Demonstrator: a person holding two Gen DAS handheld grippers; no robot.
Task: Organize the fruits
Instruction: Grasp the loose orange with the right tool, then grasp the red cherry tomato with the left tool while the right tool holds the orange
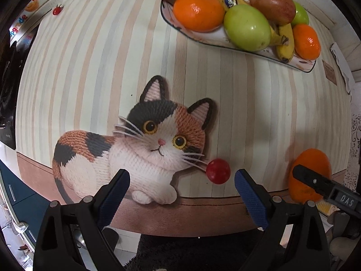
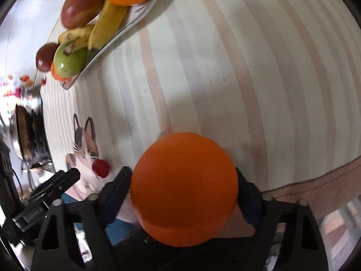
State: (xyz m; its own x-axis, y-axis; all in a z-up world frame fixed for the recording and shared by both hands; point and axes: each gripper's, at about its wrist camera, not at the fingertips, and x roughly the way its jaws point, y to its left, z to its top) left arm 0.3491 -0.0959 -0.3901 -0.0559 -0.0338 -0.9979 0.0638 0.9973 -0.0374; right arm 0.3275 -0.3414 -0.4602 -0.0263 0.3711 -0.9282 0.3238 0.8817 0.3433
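Evidently the right claw point(image 2: 183, 187) closes around a firm, smooth orange point(image 2: 183, 187) at its widest girth; the left claw point(image 1: 181, 181) hangs open.

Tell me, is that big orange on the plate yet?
Not yet. The orange sits between the right gripper fingers, far from the fruit plate.

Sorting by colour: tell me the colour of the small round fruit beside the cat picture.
Red, glossy small round fruit; the left wrist view shows it best.
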